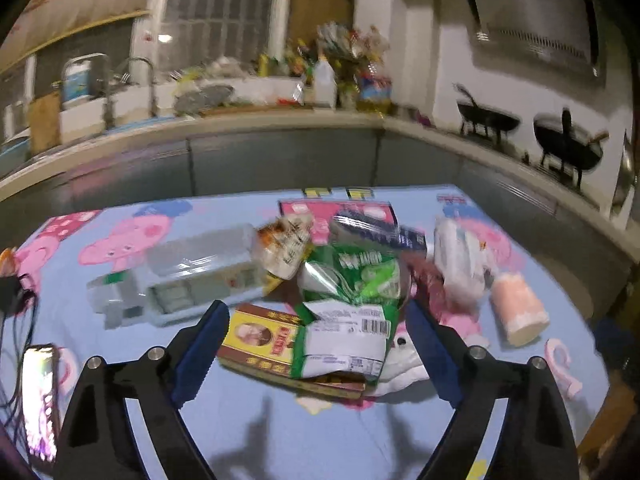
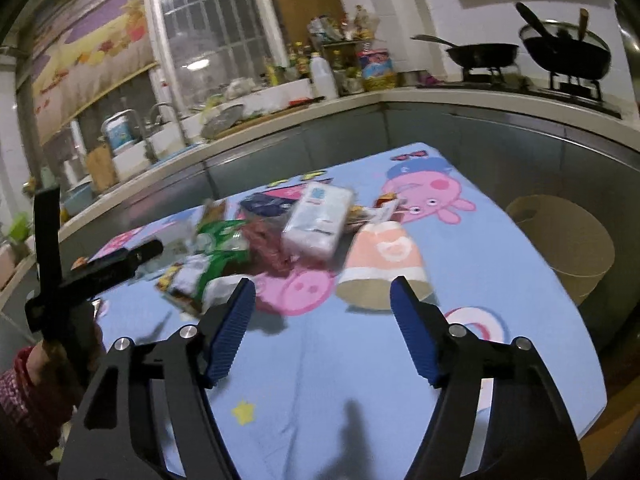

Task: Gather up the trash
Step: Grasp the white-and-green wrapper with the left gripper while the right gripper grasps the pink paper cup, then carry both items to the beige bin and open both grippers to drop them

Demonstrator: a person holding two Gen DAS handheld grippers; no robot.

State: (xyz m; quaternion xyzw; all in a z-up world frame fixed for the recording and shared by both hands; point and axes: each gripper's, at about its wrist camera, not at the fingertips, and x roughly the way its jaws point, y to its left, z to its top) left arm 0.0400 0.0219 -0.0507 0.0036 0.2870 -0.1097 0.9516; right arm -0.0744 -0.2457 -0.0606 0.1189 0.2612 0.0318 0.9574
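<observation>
My trash lies heaped mid-table on the blue cartoon-print tablecloth (image 1: pixel 120 360): a crumpled green-and-white plastic snack bag (image 1: pixel 348 312) sprawls over a flat red-and-yellow cardboard box (image 1: pixel 260 336) toward the near edge. A peach-and-white paper cup (image 2: pixel 382 260) lies tipped on its side, and a white soft tissue pack (image 2: pixel 320 220) rests flat behind it.

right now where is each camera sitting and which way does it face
Left wrist: on the left hand-held gripper, looking down at the green-and-white snack bag between its open fingers; only fingers show.
Right wrist: on the right hand-held gripper, facing the peach paper cup lying on its side; a red sleeve shows at left.
Shared: bag, cup, blue cartoon tablecloth.
</observation>
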